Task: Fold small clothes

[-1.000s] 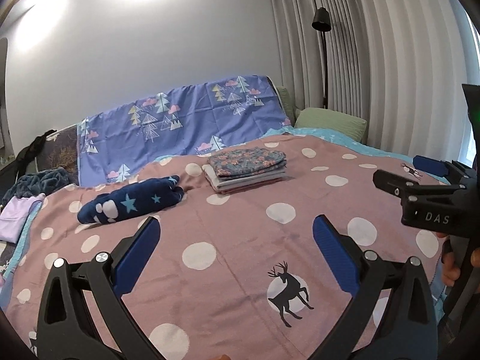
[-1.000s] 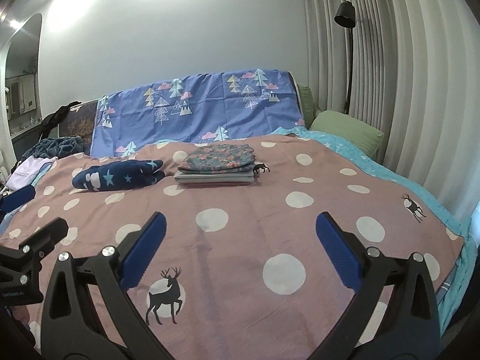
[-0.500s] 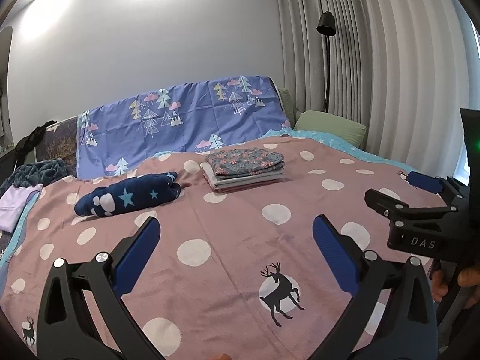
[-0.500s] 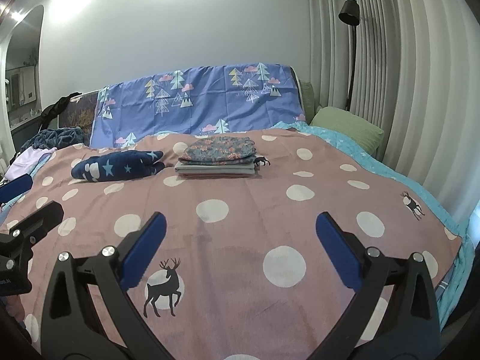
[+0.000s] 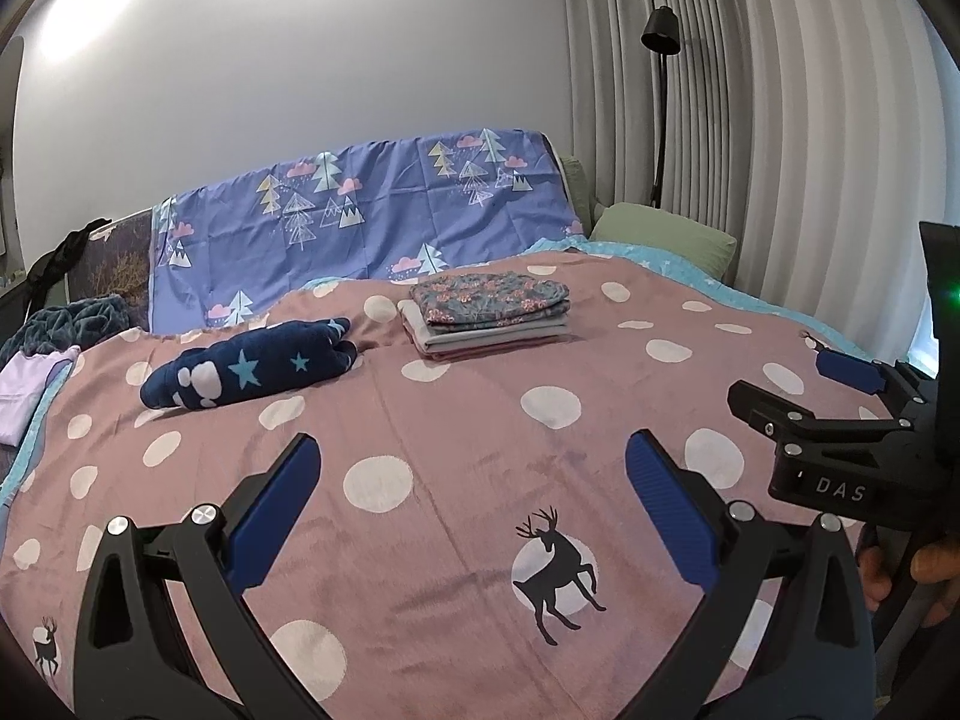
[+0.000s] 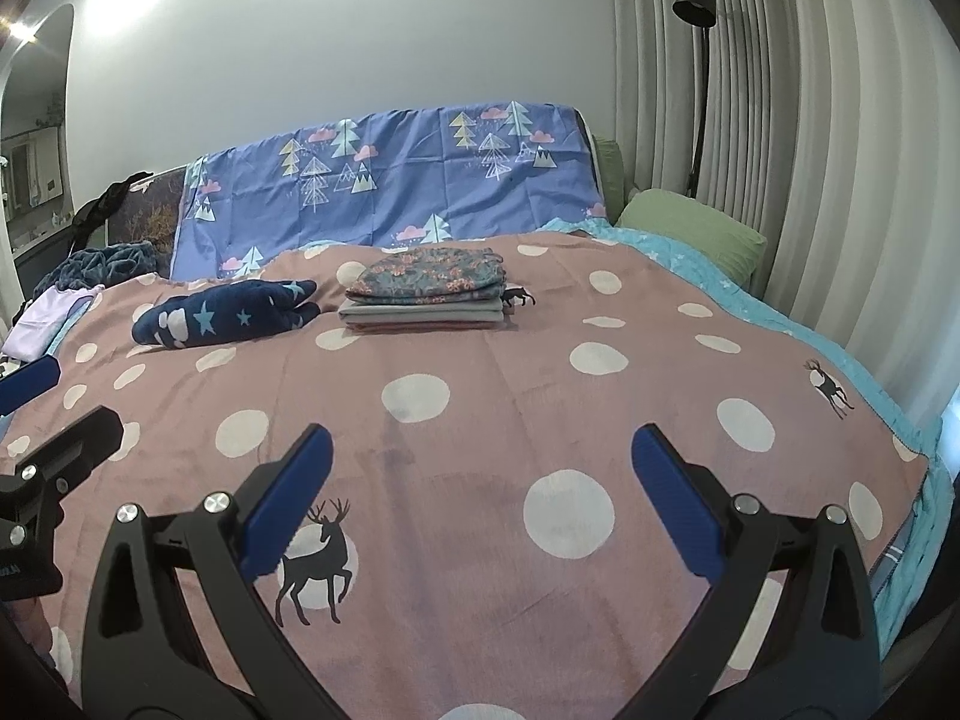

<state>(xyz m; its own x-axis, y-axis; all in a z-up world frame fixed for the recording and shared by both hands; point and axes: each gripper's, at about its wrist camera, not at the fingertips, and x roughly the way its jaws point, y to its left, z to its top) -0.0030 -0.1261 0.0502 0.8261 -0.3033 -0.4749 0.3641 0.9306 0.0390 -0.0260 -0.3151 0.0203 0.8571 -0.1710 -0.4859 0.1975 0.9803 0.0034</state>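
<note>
A stack of folded small clothes [image 5: 489, 312] with a floral piece on top lies on the far middle of the pink dotted blanket [image 5: 480, 438]; it also shows in the right wrist view [image 6: 426, 294]. A crumpled navy garment with stars [image 5: 252, 369] lies left of the stack, also in the right wrist view [image 6: 225, 318]. My left gripper [image 5: 471, 504] is open and empty above the near blanket. My right gripper [image 6: 480, 498] is open and empty too, and shows at the right of the left wrist view [image 5: 834, 414].
A blue tree-print sheet [image 5: 360, 228] hangs over the headboard. A green pillow [image 6: 690, 234] and a floor lamp [image 6: 696, 60] stand at the far right by the curtains. A lilac garment [image 5: 30, 387] and dark clothes [image 5: 78, 324] lie at the far left.
Both grippers have drawn back and levelled a little, so the bed looks slightly farther. The clothes have not moved. Both grippers stay open.
</note>
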